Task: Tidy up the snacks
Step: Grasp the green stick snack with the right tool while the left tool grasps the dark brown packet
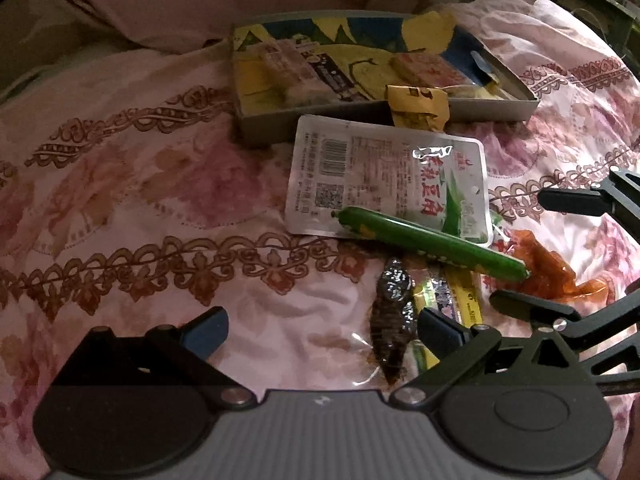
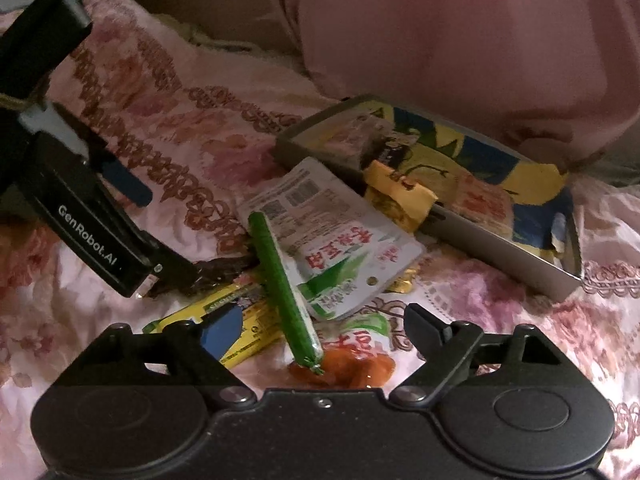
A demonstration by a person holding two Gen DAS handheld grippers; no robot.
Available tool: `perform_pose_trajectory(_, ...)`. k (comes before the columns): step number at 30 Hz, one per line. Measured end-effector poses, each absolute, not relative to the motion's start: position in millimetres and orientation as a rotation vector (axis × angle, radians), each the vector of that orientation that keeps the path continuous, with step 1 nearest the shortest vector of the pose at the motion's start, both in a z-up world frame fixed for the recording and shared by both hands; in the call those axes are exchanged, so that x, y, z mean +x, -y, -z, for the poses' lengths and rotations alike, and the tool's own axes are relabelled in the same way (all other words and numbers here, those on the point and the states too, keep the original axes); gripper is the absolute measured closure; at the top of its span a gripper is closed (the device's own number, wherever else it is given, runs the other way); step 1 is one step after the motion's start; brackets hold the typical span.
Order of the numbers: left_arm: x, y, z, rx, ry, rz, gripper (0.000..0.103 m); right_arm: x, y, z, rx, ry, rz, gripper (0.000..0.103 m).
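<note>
The left gripper (image 1: 320,330) hangs low over the bed (image 1: 140,208), fingers wide and holding nothing, a dark snack pack (image 1: 394,316) between them. Further right, the green sausage stick (image 1: 432,242) lies across the white pouch (image 1: 384,178). The right gripper (image 2: 322,330) spreads wide around the stick's end, gripping nothing. The box (image 1: 472,114) sits behind the pile.

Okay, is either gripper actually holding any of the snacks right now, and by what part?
Nothing is held. The left gripper and right gripper both stand open above the snack pile; the green sausage stick lies loose between the right fingers.
</note>
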State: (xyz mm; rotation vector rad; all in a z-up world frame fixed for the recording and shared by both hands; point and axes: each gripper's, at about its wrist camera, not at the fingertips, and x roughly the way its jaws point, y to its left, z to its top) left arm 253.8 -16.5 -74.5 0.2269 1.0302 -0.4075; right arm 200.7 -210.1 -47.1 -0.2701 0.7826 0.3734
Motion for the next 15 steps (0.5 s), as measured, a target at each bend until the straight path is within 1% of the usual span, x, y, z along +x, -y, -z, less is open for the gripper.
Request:
perform_pose_trajectory(4, 254.1, 17.0, 73.4, 0.251, -1.01, 0.404, 0.001, 204.2, 202.3, 50.2, -0.293, -0.795, -0.387, 0.02)
perform_pose_trajectory(8, 254.5, 18.2, 73.6, 0.259, -1.006, 0.405, 0.001, 206.6, 198.9, 54.5, -0.304, -0.811, -0.394, 0.027)
perform_pose_trajectory(10, 253.3, 19.6, 74.1, 0.266, -1.003, 0.41, 0.001, 207.5, 198.8, 57.2, -0.302, -0.825, -0.399, 0.033)
perform_pose_trajectory(12, 251.7, 21.4, 74.5, 0.276, -0.997, 0.415, 0.001, 208.0, 198.7, 59.2, -0.302, -0.835, -0.402, 0.044)
perform_pose_trajectory(15, 249.2, 24.7, 74.5, 0.294, -0.996, 0.414, 0.001, 209.4, 199.9, 61.2, -0.287, -0.85, -0.406, 0.053)
